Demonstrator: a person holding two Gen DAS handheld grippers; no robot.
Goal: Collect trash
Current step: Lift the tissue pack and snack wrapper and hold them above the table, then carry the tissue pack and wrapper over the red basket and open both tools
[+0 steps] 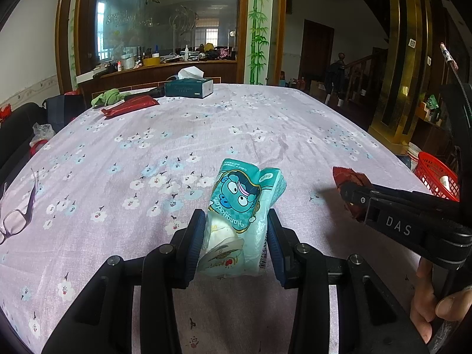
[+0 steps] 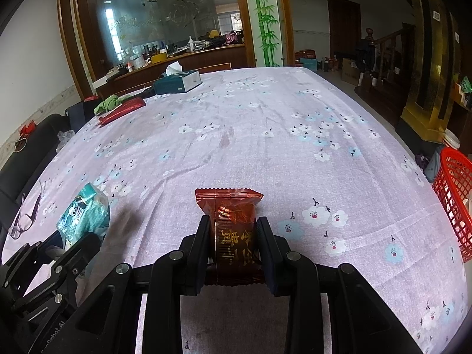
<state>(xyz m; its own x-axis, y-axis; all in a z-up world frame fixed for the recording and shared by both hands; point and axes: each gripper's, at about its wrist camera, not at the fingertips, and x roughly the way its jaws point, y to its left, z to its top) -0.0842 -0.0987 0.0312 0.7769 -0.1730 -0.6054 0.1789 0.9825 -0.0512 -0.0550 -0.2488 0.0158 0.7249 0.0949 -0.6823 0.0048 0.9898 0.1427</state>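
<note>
My left gripper (image 1: 237,221) is shut on a teal cartoon tissue pack (image 1: 244,203), held just above the flowered tablecloth (image 1: 177,147). The same tissue pack (image 2: 84,216) shows at the lower left of the right wrist view, with the left gripper's black body below it. My right gripper (image 2: 233,227) is shut on a dark red snack wrapper (image 2: 231,221) with gold characters, its crimped end sticking forward past the fingers. That red wrapper (image 1: 351,183) also appears at the right of the left wrist view, clamped in the right gripper (image 1: 349,193). A red mesh basket (image 2: 454,197) stands beyond the table's right edge.
A pair of glasses (image 1: 17,215) lies near the left table edge. At the far left corner sit a tissue box (image 1: 188,87), a red packet (image 1: 129,104) and a green cloth (image 1: 107,97). A person's hand (image 1: 436,301) grips the right tool. A dark sofa (image 2: 26,153) flanks the left side.
</note>
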